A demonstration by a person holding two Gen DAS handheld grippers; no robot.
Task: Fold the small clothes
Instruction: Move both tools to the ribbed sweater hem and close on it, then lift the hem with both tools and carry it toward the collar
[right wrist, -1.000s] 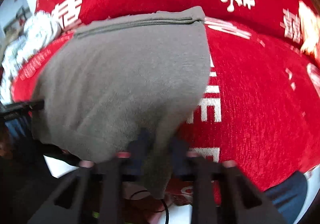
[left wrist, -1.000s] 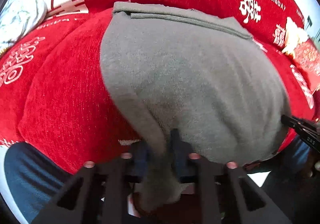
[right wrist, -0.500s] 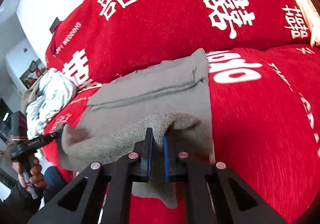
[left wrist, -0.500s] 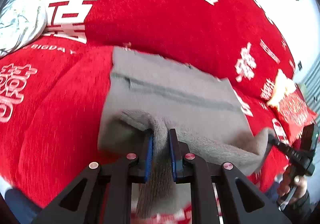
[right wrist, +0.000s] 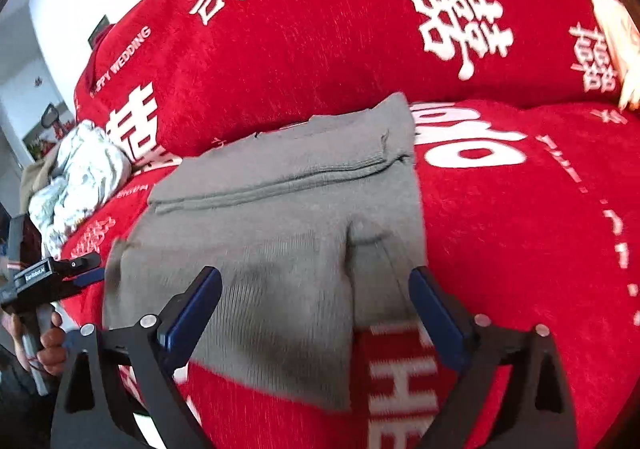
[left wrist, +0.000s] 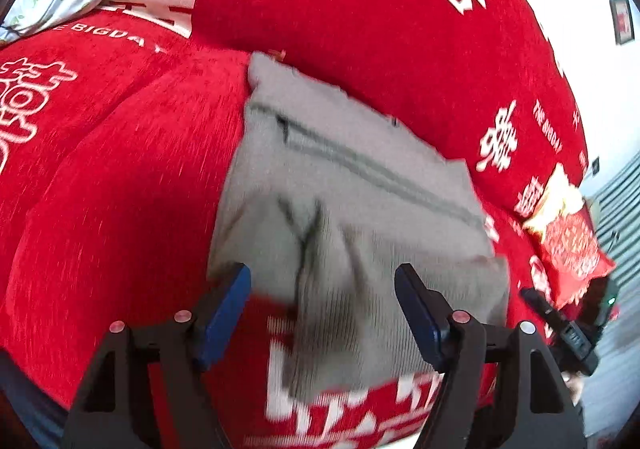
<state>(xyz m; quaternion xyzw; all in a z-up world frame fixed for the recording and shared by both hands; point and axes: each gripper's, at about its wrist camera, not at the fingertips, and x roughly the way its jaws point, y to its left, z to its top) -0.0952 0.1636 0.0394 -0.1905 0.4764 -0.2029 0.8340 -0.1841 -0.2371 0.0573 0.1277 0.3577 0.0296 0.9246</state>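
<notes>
1. Grey garment (left wrist: 352, 217): lies folded on the red bedspread (left wrist: 120, 177), hem band toward 12 o'clock, near edge between both sets of pads.
2. Left gripper (left wrist: 322, 313): angled downward over the garment's near left corner; jaws have just been opening, now released, pads clear of the cloth.
3. Right gripper (right wrist: 314, 313): angled downward at the near right corner; jaws likewise just opened, holding nothing.
4. Hand (right wrist: 50, 345): at 8 o'clock, wrapped round the left gripper's handle.
</notes>
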